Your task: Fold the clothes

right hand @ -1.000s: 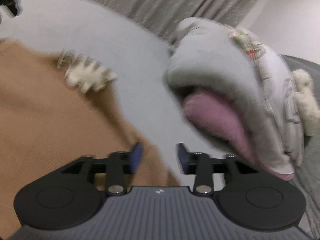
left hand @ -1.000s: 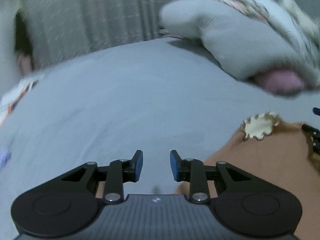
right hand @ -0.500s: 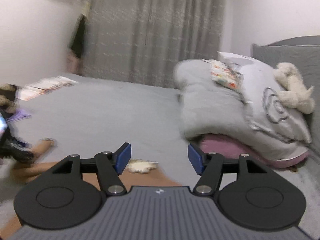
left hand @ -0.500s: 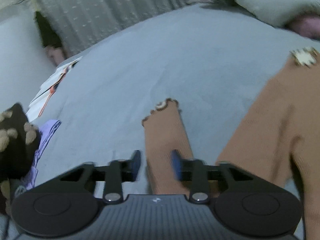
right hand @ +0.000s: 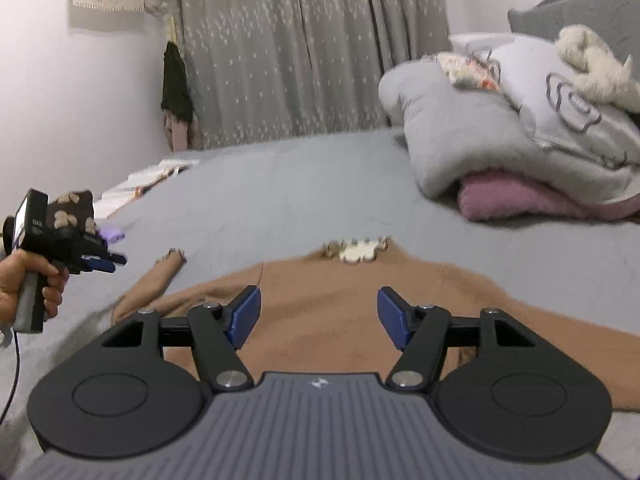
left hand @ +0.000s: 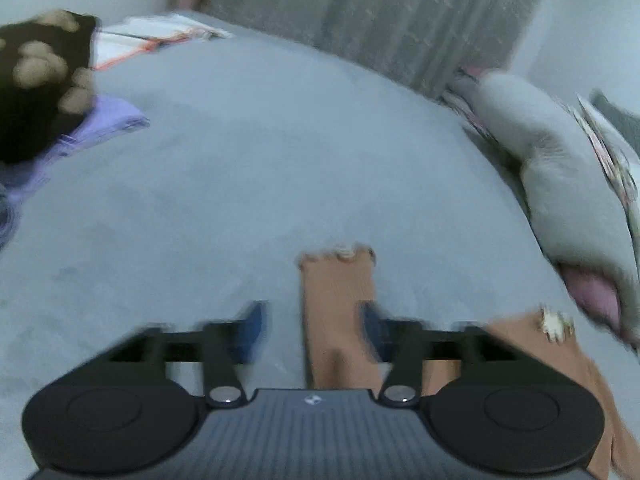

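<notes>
Hovering open tools (right hand: pixel 319 317) over brown sweater (right hand: pixel 332 300)

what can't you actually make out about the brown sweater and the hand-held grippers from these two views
- Brown sweater, right wrist view: its hem and near part are hidden behind the right hand-held gripper.
- Its far sleeve: cut off at the right edge of the right wrist view.
- Sleeve, left wrist view: motion blur hides whether the open left hand-held gripper touches it.
- Dark spotted garment, left wrist view: blurred and cut by the edge, type unclear.
</notes>
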